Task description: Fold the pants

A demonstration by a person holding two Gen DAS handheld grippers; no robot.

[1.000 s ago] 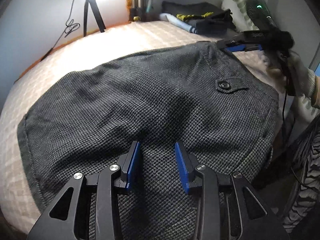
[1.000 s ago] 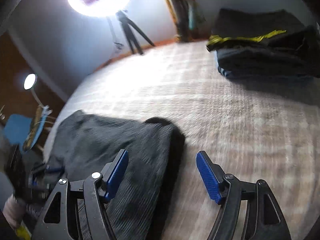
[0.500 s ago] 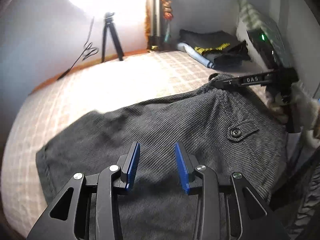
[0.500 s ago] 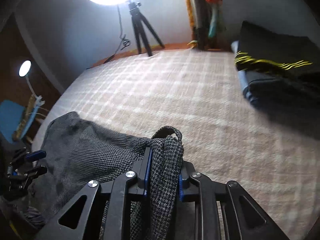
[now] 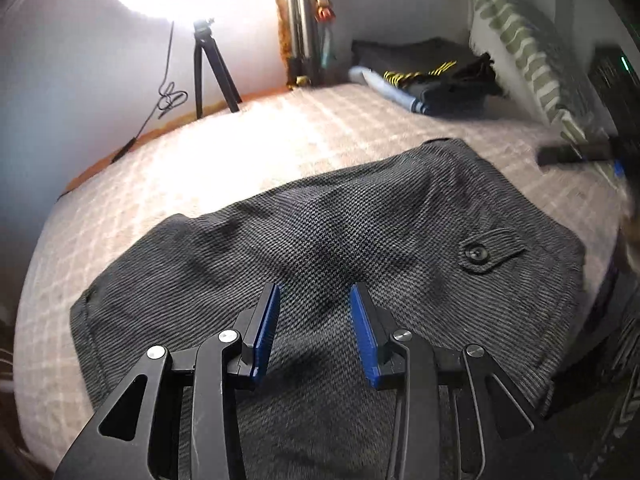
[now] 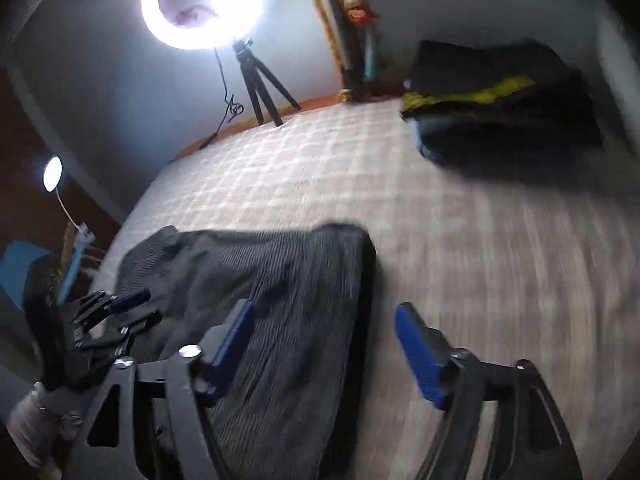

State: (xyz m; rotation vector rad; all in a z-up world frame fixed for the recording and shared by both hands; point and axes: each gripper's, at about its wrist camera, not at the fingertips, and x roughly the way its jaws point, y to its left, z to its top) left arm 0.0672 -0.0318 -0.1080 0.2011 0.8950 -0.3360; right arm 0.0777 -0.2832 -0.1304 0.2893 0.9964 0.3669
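Dark grey houndstooth pants (image 5: 328, 248) lie spread flat on the checked bed cover (image 5: 280, 148), with a buttoned back pocket (image 5: 486, 254) at the right. My left gripper (image 5: 316, 312) is open and empty just above the near part of the pants. In the right wrist view my right gripper (image 6: 324, 320) is open and empty over the far corner of the pants (image 6: 280, 280); its left finger is over cloth, its right finger over the bed cover (image 6: 480, 240). The right gripper also shows blurred at the right edge of the left wrist view (image 5: 576, 154).
A stack of folded dark clothes with yellow stripes (image 5: 432, 76) sits at the back right of the bed. A ring light on a tripod (image 6: 256, 76) stands behind the bed. A striped pillow (image 5: 520, 36) leans at the right. The bed edge runs close on the right.
My right gripper was shut on the pants' corner half a second ago; now it has opened and let the corner drop flat. My left gripper stays open and has drawn back slightly.
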